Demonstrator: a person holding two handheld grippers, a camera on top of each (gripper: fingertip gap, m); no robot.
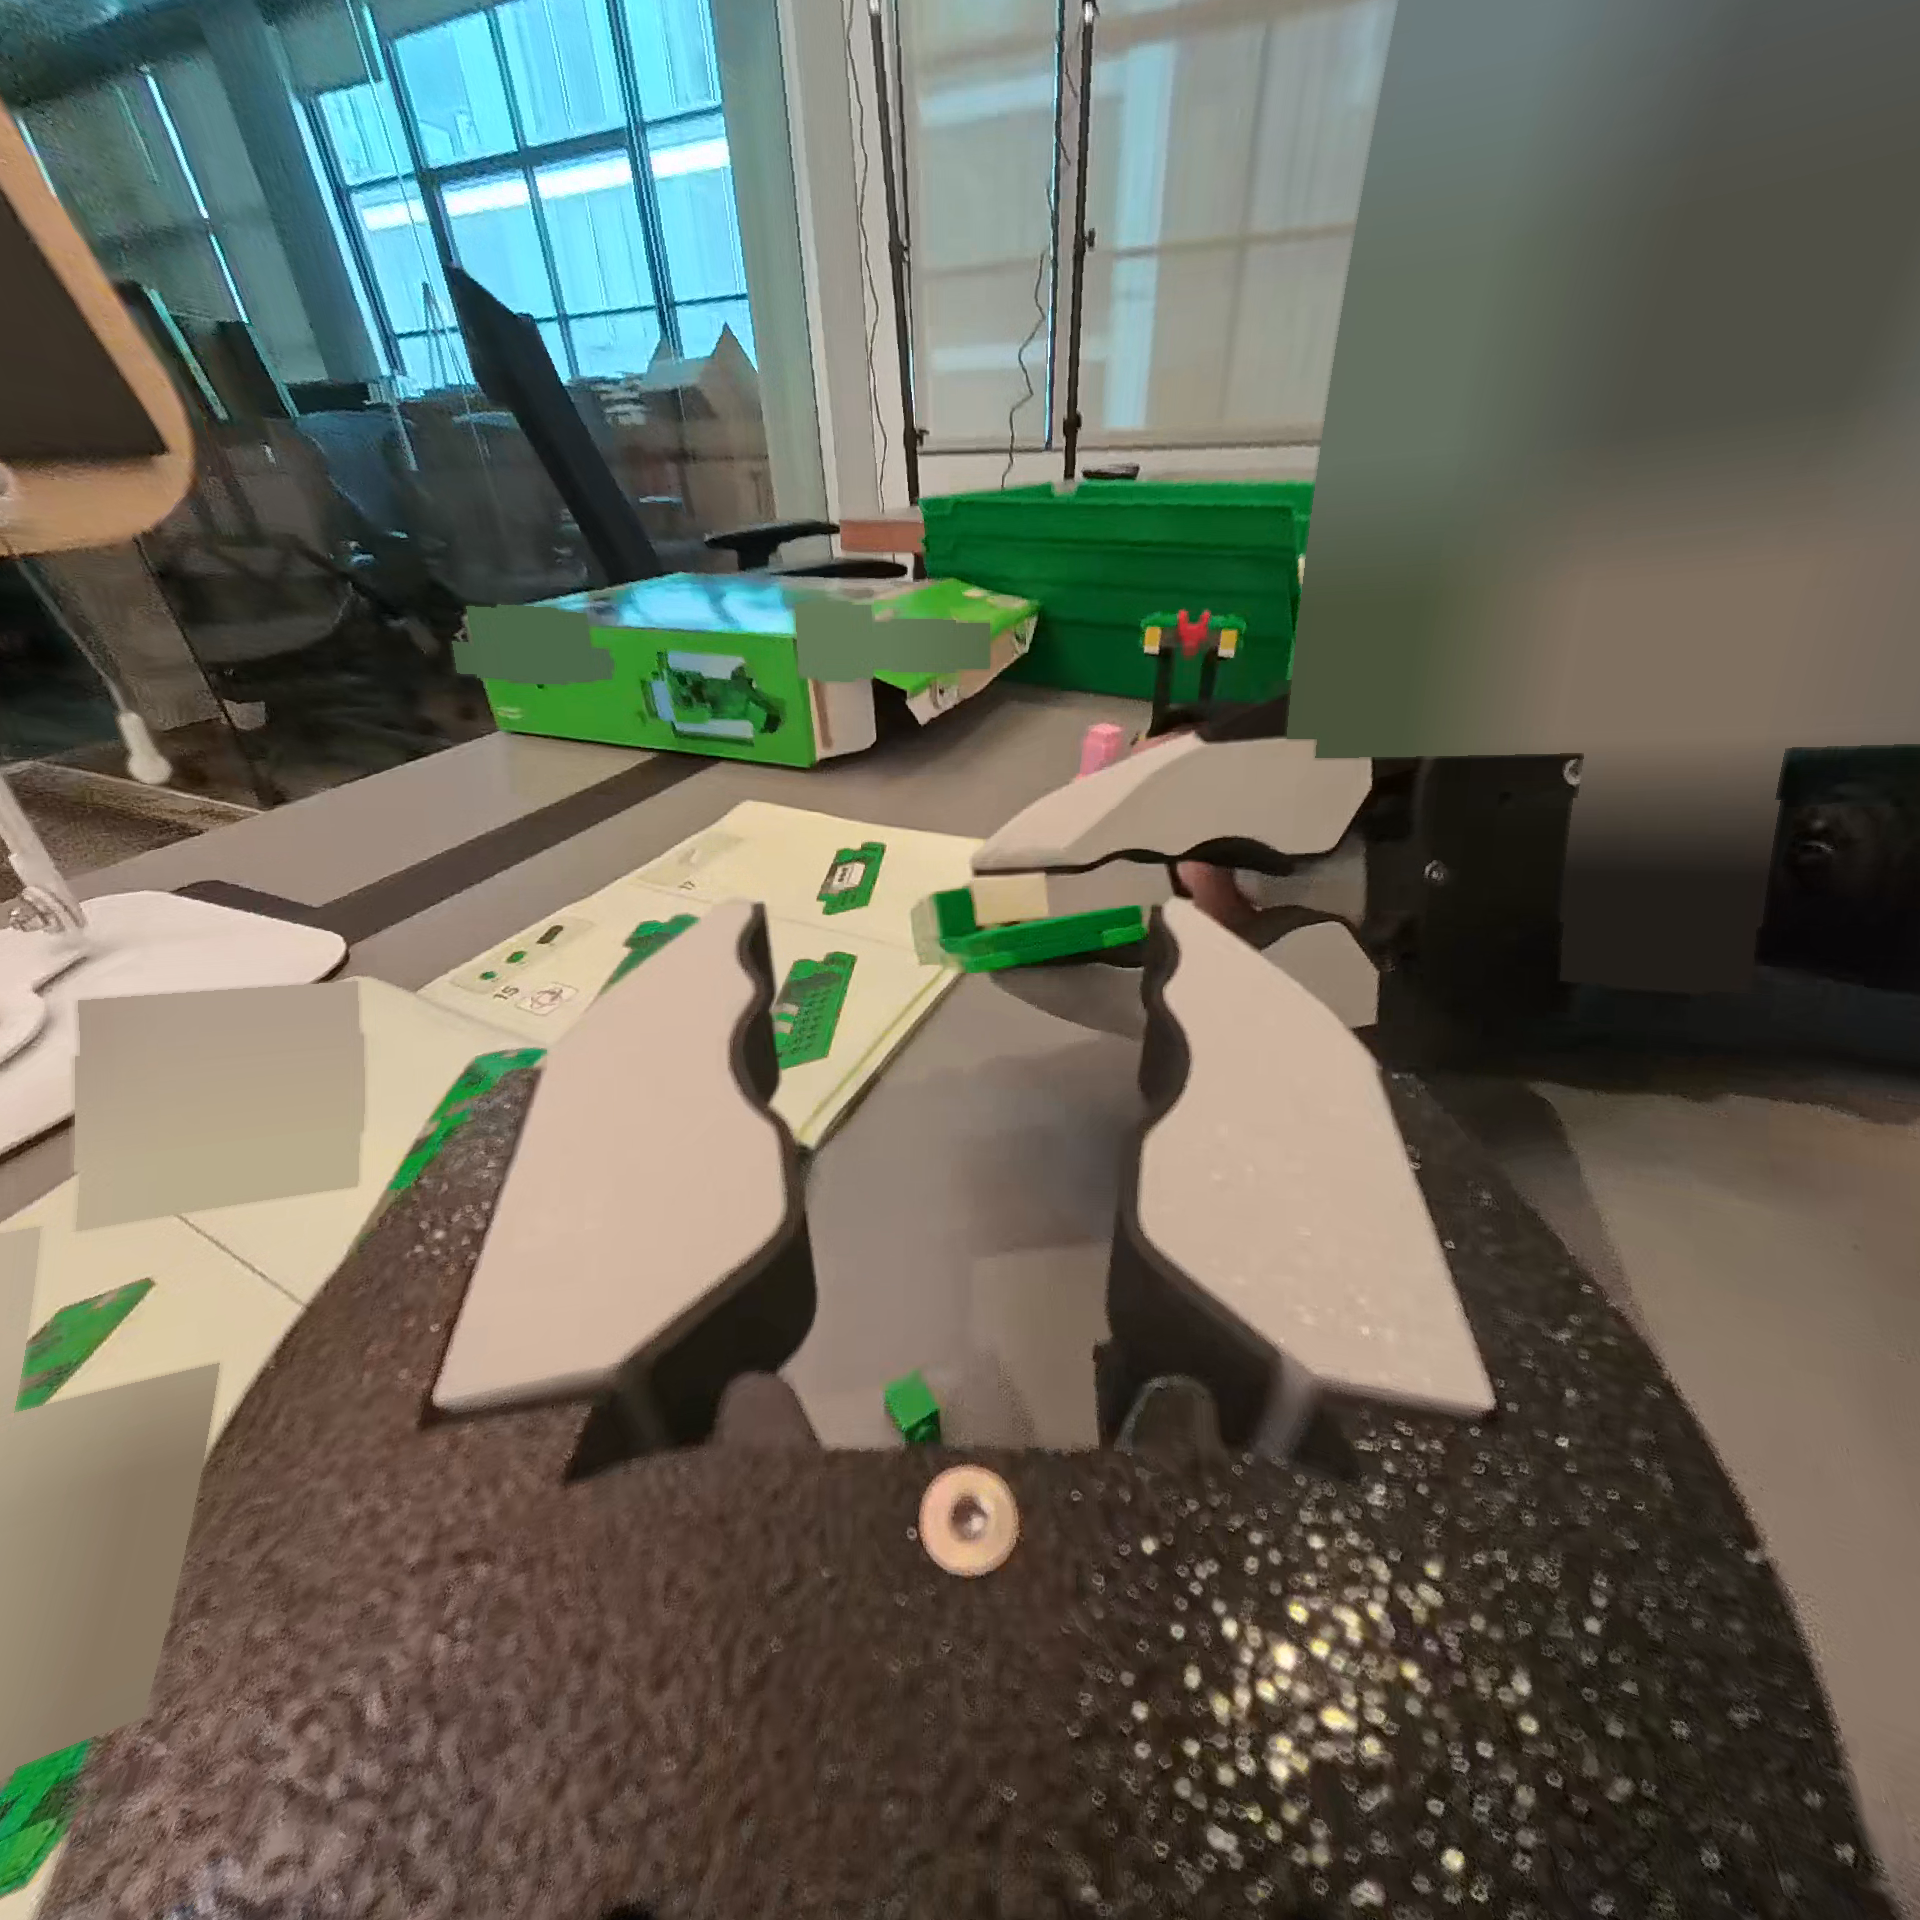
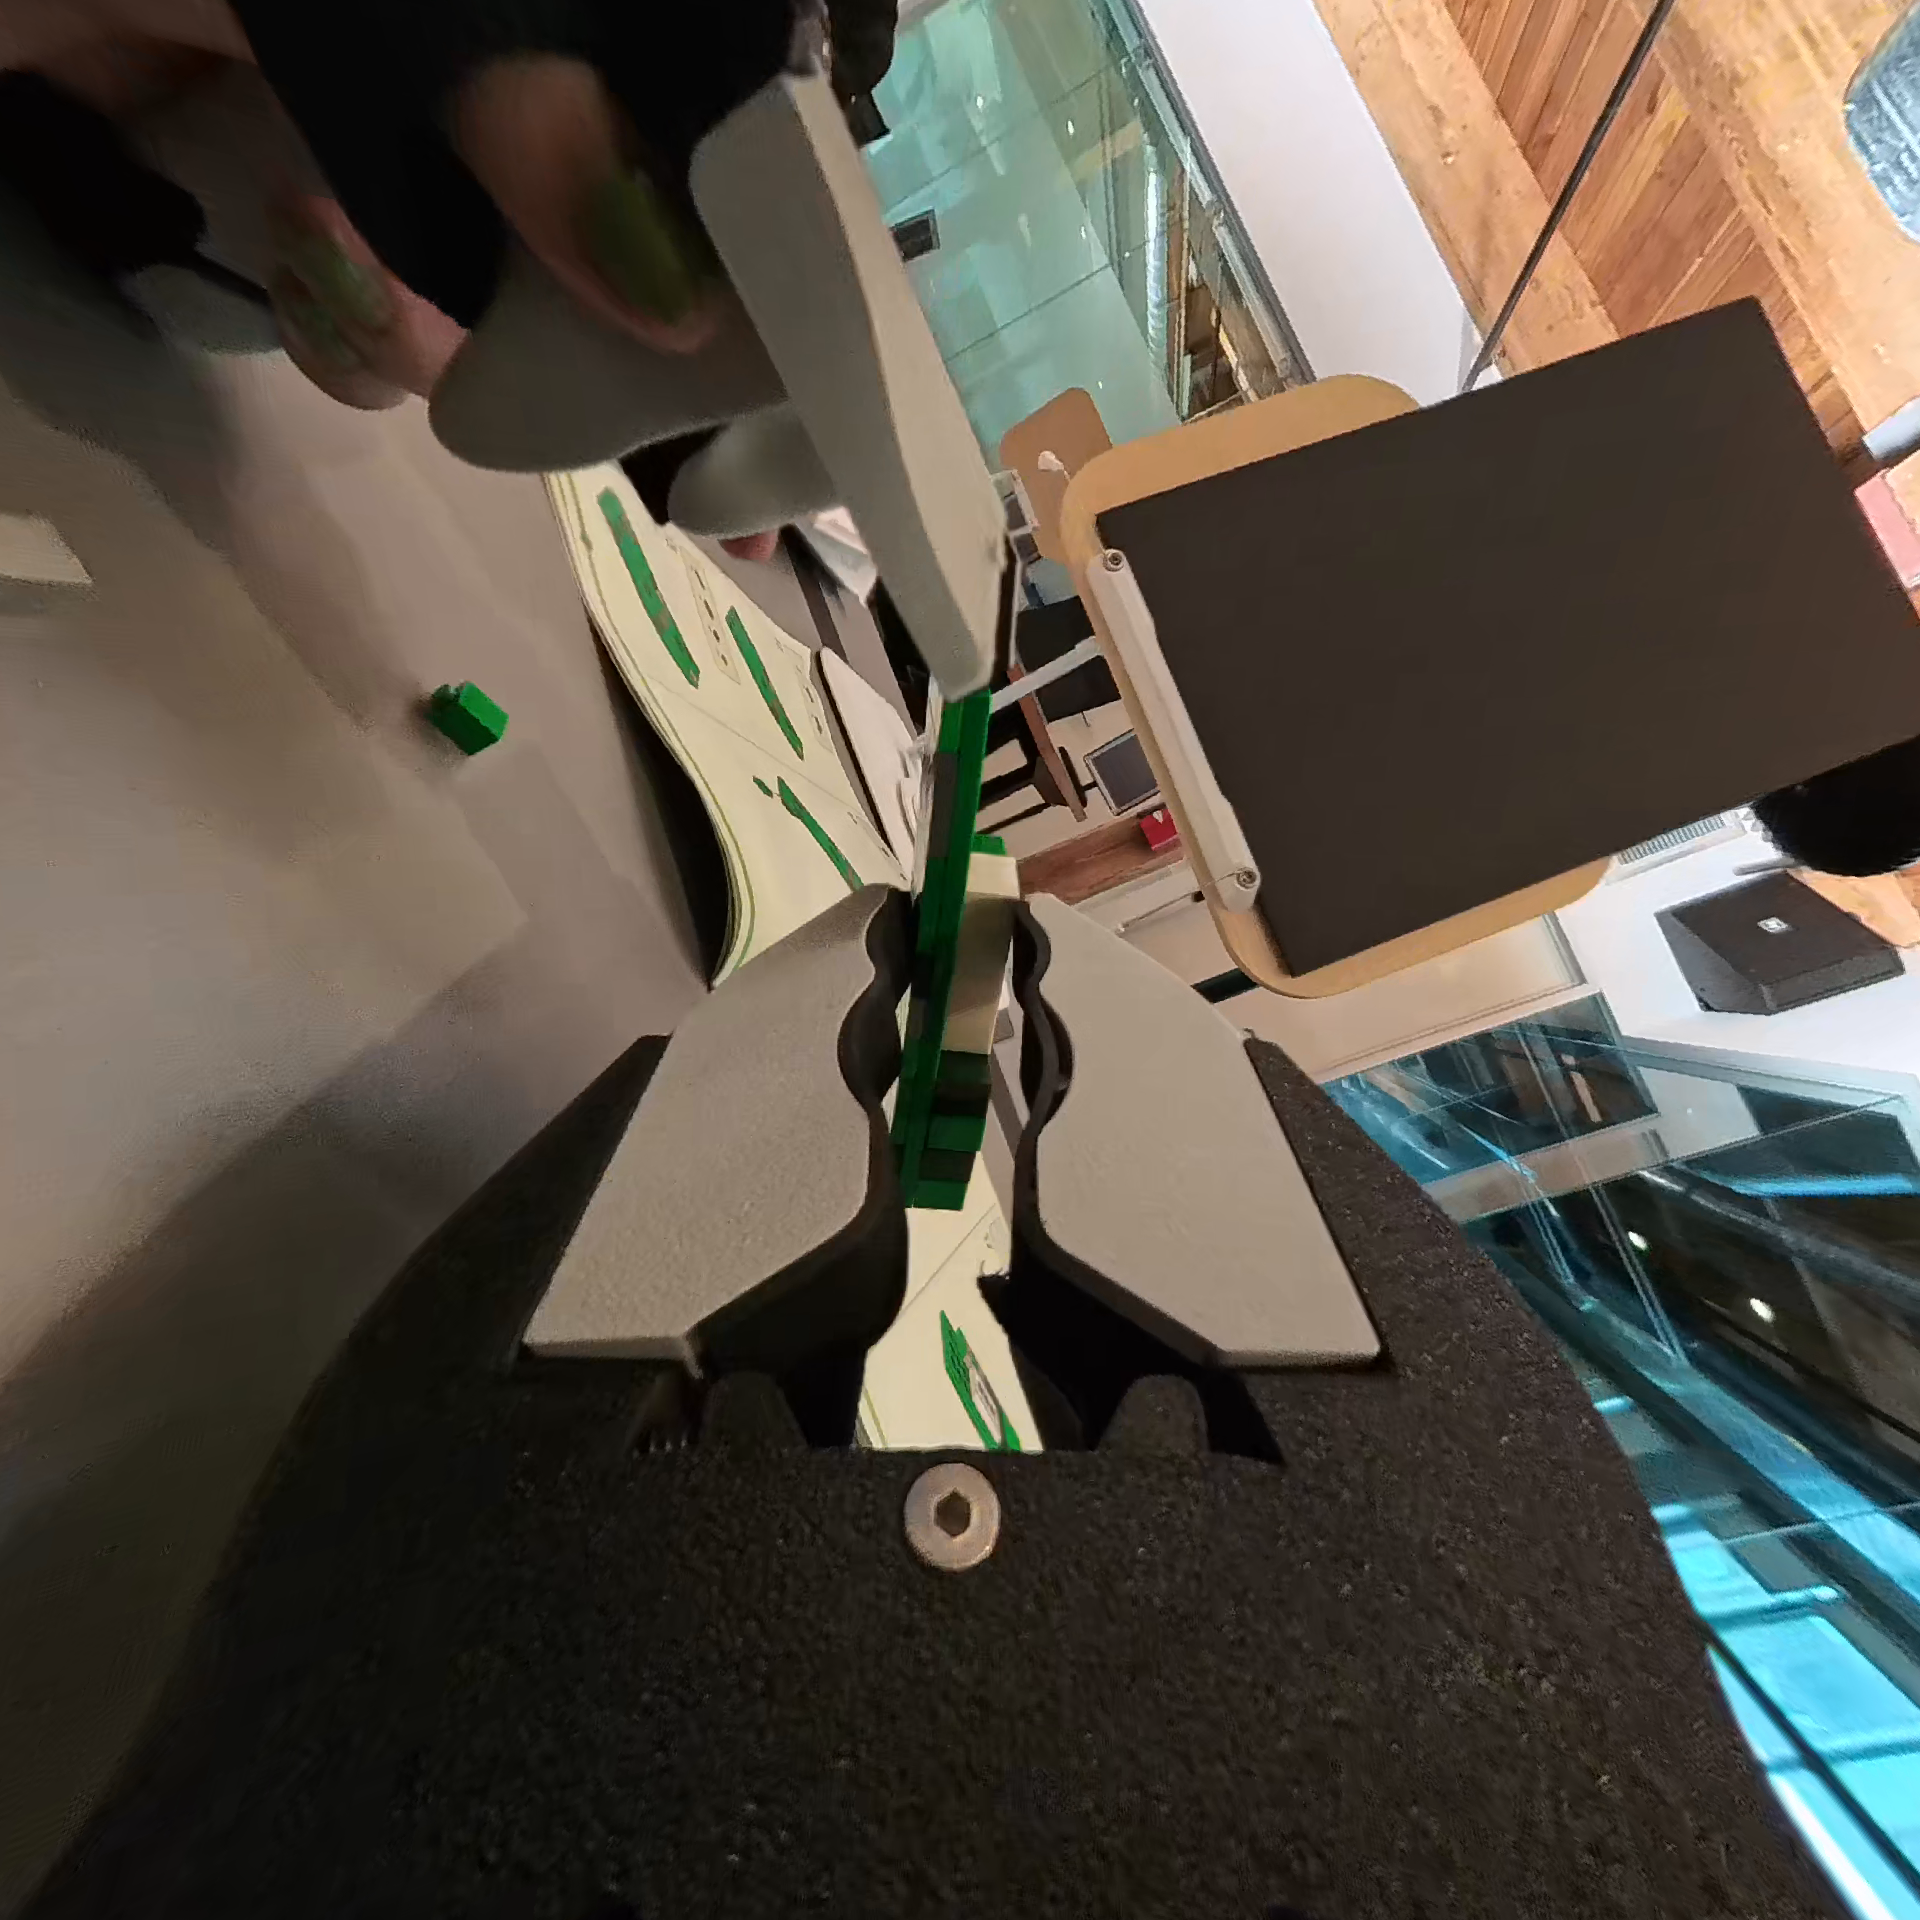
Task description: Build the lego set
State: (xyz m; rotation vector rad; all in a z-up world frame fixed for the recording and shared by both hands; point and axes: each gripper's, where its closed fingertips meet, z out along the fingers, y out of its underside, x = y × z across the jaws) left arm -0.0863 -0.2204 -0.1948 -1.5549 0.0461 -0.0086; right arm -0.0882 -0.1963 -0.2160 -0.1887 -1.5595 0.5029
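My right gripper (image 2: 956, 925) is shut on a flat green Lego assembly (image 2: 940, 1049) with a white brick on it, held on edge above the table. In the left wrist view the same assembly (image 1: 1029, 925) sits in the right gripper (image 1: 1174, 831), just beyond my left gripper's fingertips. My left gripper (image 1: 961, 935) is open and empty; in the right wrist view one of its fingers (image 2: 862, 416) ends close to the assembly's far end. A small loose green brick (image 1: 912, 1408) lies on the grey table under the left gripper, and it also shows in the right wrist view (image 2: 468, 717).
The open instruction booklet (image 1: 727, 862) lies on the table below both grippers. A green Lego box (image 1: 665, 675), a green crate (image 1: 1112, 582), a small model with a red part (image 1: 1190, 634) and a pink piece (image 1: 1101, 743) stand behind. A white lamp base (image 1: 156, 956) is at the left. My left and right fingertips are right by each other.
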